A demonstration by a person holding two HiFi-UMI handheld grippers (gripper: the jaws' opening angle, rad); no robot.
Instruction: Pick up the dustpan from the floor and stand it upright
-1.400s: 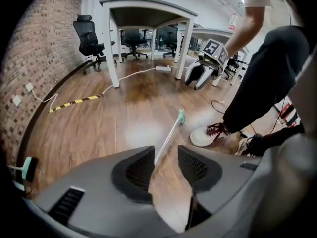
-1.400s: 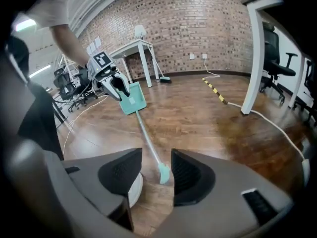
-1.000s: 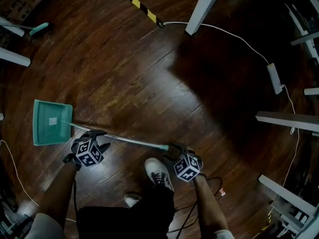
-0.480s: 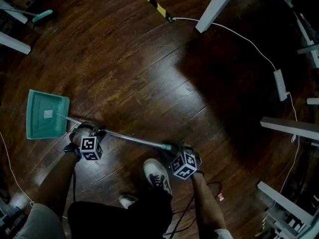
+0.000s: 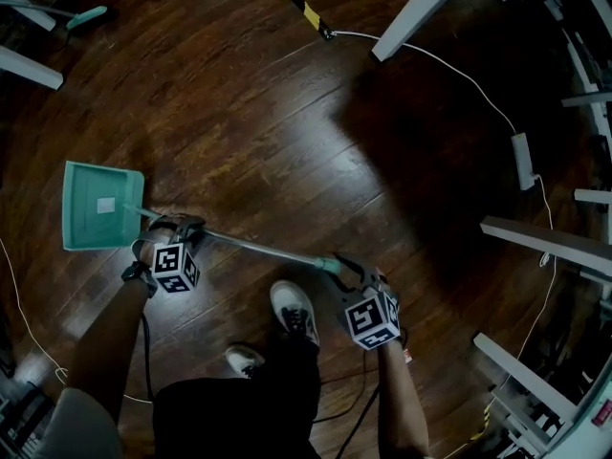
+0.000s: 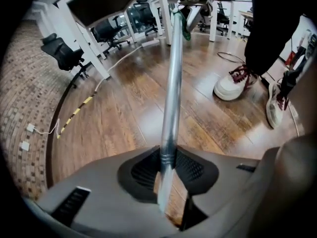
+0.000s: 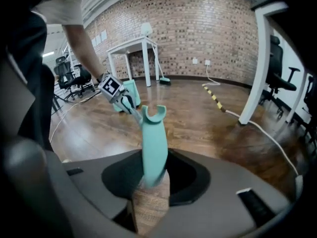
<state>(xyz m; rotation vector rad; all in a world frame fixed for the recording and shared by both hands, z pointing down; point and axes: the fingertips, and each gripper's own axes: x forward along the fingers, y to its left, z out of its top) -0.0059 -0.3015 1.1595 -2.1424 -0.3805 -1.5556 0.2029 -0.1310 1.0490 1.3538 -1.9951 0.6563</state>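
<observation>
Jaws of left gripper (image 5: 174, 228) and right gripper (image 5: 344, 268) just clamped dustpan handle (image 5: 258, 250).

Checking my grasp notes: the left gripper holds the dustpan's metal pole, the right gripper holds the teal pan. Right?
No. The right gripper holds the teal end grip, not the pan, as the right gripper view shows. The left gripper holds the metal pole. Both grippers' jaws have just been closing on these.

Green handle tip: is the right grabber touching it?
Touching. In the right gripper view, the right gripper, whose jaws have just been closing, pinches the green handle tip between them, with no gap showing.
</observation>
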